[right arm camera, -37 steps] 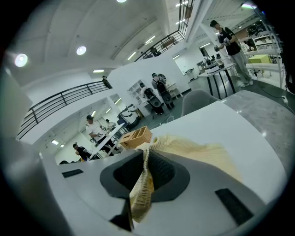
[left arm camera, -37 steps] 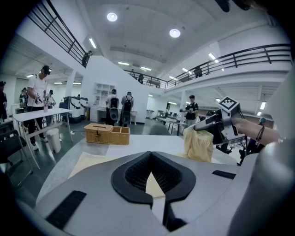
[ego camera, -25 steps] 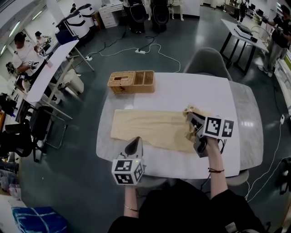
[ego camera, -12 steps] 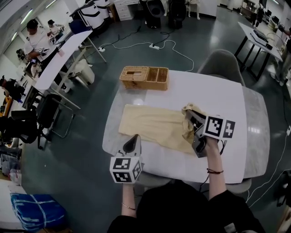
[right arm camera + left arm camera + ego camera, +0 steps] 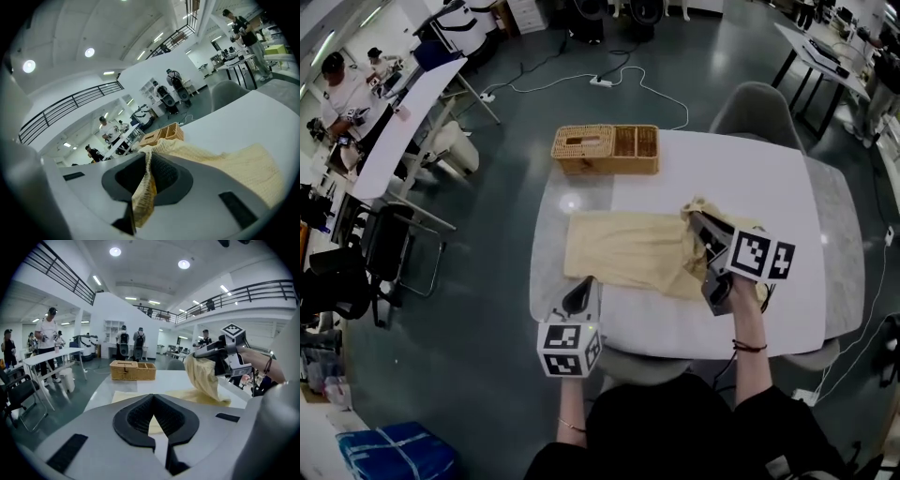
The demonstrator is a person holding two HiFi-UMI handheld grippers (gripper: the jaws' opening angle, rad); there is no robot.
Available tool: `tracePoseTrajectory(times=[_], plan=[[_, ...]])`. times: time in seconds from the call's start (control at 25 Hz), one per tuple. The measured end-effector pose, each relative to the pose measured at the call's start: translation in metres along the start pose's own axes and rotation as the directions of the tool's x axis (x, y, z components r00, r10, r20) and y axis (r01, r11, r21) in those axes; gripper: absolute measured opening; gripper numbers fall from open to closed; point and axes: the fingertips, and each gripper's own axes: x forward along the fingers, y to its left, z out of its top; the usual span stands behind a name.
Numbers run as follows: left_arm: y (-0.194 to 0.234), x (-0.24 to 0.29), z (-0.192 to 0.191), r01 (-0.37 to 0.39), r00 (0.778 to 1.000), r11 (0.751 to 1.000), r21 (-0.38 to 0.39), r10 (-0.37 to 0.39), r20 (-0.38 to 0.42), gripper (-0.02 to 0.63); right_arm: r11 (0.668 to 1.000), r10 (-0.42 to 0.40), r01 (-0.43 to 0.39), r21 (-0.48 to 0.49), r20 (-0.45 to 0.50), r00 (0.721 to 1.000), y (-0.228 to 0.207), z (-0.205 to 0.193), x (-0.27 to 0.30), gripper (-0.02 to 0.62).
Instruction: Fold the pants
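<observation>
Cream pants [image 5: 623, 246] lie stretched across the white table [image 5: 769, 178]. My right gripper [image 5: 697, 223] is shut on their right end, which it holds lifted and bunched above the flat part. In the right gripper view the cloth [image 5: 197, 157] drapes over the right gripper [image 5: 143, 187], with a fold nipped between the jaws. My left gripper [image 5: 579, 291] hovers at the table's near edge, just short of the pants' near left corner. In the left gripper view the left gripper [image 5: 155, 427] looks shut and empty, and the pants [image 5: 206, 376] hang from the other gripper ahead.
A wicker basket [image 5: 605, 149] with compartments stands at the table's far left edge. A grey chair [image 5: 750, 112] is pushed in at the far side. Cables run over the floor beyond. People work at a long white table [image 5: 403, 131] to the left.
My right gripper has carried the lifted end of the pants leftward over the cloth. The left gripper has slid left along the table's near edge.
</observation>
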Motion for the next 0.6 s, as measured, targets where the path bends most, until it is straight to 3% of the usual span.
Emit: tracePoseTrajectory(times=[0.28,0.6], plan=[[0.039,0.004,-0.005,0.084,0.996,0.996,0.005,-0.084,-0.018,0.008,0.999,-0.04,0.04,0.008,0.025,0.999,0.034,-0.009,0.038,0.044],[0.068,0.006,-0.018,0.112,0.993,0.994,-0.008,-0.112,-0.038,0.008,0.998,-0.063,0.063,-0.008,-0.008,0.998,0.057,-0.035,0.078,0.044]])
